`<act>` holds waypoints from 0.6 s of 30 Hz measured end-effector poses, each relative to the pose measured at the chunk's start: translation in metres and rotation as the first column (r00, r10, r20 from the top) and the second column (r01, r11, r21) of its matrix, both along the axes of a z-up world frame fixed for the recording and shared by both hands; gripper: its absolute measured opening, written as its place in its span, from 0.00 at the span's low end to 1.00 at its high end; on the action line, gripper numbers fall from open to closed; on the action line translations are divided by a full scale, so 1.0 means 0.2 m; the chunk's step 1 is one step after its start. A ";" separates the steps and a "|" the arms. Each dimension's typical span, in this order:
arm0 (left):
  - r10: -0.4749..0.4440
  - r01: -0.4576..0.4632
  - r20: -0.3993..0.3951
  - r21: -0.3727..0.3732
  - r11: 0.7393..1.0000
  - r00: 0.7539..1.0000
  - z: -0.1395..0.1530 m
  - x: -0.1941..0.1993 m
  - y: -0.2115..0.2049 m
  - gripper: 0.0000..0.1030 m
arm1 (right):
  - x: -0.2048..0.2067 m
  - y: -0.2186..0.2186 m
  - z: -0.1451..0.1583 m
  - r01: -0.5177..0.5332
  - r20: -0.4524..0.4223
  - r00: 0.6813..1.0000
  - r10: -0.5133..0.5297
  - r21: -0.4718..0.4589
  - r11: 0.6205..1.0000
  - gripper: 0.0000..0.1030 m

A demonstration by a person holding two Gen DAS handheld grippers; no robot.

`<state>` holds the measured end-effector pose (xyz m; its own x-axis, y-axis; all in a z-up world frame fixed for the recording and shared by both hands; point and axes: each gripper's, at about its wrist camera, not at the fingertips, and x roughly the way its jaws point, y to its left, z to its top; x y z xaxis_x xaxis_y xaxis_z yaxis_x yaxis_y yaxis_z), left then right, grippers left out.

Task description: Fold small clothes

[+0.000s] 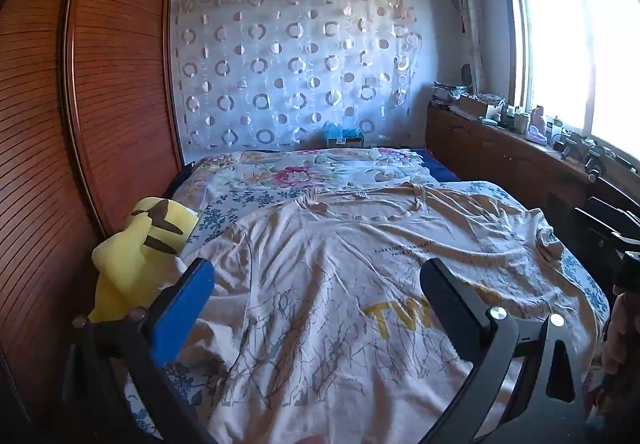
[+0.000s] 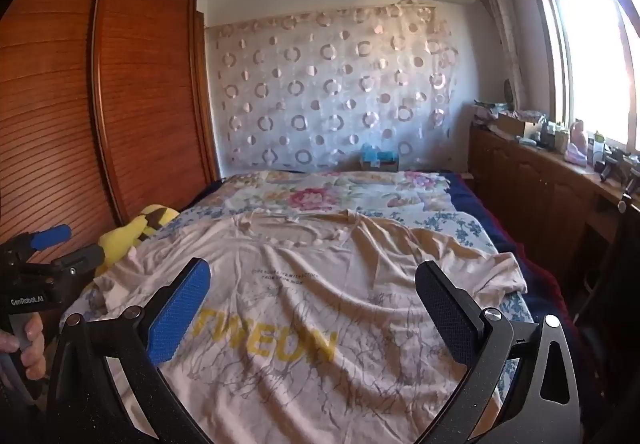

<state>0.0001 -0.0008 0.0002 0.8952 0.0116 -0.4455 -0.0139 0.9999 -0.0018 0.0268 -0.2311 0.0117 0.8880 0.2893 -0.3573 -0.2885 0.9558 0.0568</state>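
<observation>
A beige T-shirt (image 1: 340,244) with yellow letters and a grey branch print lies spread flat, front up, on the bed; it also shows in the right wrist view (image 2: 304,284). My left gripper (image 1: 316,300) is open and empty, hovering above the shirt's lower part. My right gripper (image 2: 312,300) is open and empty, above the shirt's lower part too. The left gripper also shows at the left edge of the right wrist view (image 2: 60,244), beside the shirt's left sleeve.
A yellow plush toy (image 1: 136,244) lies at the bed's left edge by the wooden wardrobe (image 1: 100,104). A floral sheet (image 1: 304,172) covers the bed. A wooden cabinet (image 2: 540,180) with clutter runs along the right under the window.
</observation>
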 end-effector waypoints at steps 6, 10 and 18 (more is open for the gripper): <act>0.006 -0.006 0.002 -0.003 1.000 1.000 0.00 0.00 0.00 1.00 | 0.00 0.00 0.00 -0.003 -0.010 1.000 0.003 -0.003 1.000 1.00; 0.010 -0.010 0.003 0.000 1.000 1.000 -0.02 -0.01 0.00 1.00 | 0.00 0.00 0.00 0.000 -0.010 1.000 0.000 -0.004 1.000 1.00; 0.009 -0.009 0.004 -0.002 1.000 1.000 0.00 -0.01 0.00 1.00 | 0.00 0.00 0.00 0.000 -0.008 1.000 0.000 -0.012 1.000 1.00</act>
